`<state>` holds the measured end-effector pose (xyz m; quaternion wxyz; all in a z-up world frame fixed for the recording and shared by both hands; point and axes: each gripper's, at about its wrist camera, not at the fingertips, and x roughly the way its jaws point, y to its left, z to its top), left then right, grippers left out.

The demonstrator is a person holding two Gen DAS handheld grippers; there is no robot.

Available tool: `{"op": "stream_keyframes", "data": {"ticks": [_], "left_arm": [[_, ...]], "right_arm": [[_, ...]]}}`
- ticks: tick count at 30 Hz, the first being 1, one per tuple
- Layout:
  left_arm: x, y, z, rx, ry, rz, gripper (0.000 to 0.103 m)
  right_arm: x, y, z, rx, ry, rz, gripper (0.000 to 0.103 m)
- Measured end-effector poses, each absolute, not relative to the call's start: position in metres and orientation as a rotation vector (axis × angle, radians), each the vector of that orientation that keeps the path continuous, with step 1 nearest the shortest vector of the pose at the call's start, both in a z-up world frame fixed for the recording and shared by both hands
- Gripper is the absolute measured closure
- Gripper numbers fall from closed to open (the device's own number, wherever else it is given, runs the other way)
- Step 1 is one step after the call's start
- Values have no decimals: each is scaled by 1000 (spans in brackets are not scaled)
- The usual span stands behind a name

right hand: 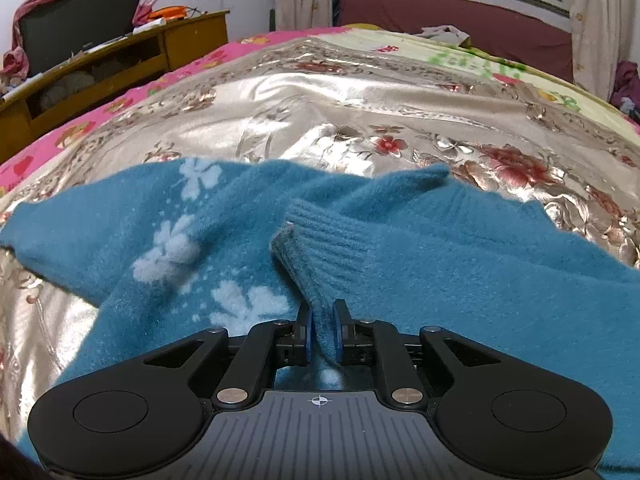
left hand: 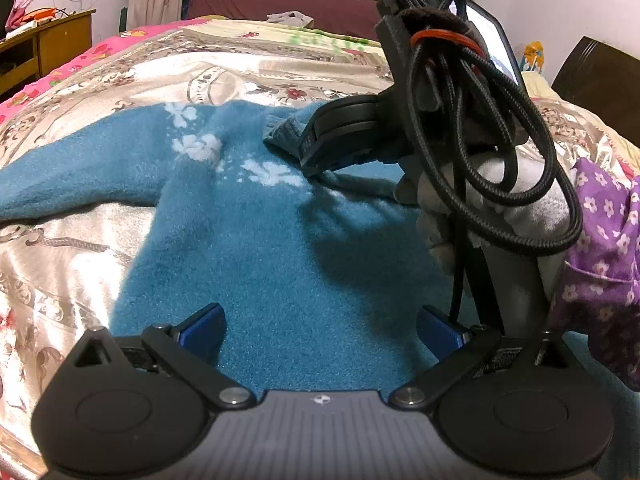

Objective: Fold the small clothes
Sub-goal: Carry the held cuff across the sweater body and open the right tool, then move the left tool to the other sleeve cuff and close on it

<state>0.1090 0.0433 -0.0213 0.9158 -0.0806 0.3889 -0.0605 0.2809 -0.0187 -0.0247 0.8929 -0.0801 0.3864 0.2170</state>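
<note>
A small teal fleece sweater (left hand: 248, 248) with white flower prints lies spread on the bed; it also shows in the right wrist view (right hand: 440, 256). My left gripper (left hand: 320, 332) is open and empty, hovering just above the sweater's body. My right gripper (right hand: 322, 328) is shut on the ribbed cuff (right hand: 320, 248) of the sweater's right sleeve, which is folded in over the body. In the left wrist view the right gripper (left hand: 312, 152) is at the upper right, pinching that cuff (left hand: 284, 132), with its cable bundle in front.
The bed has a shiny floral cover (right hand: 360, 92). A purple flowered garment (left hand: 600, 240) lies at the right. A wooden cabinet (right hand: 100, 64) stands at the left, and a dark red headboard (right hand: 440, 12) at the far end. A gloved hand (left hand: 500, 208) holds the right gripper.
</note>
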Motion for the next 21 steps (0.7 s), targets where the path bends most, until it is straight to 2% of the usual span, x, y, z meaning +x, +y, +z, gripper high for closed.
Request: {"op": "stream_keyframes", "data": {"ticks": [3, 10, 13, 21], "left_arm": [[108, 44, -21, -165, 797, -123, 0], [102, 49, -12, -152, 771, -100, 0], [97, 58, -6, -141, 752, -61, 0], [90, 121, 10, -128, 693, 141, 0]], "right_arm": [[278, -20, -20, -139, 805, 482, 82], [273, -18, -11, -114, 798, 550, 81], [277, -15, -18, -128, 867, 545, 81], [251, -28, -2, -75, 833, 550, 81]]}}
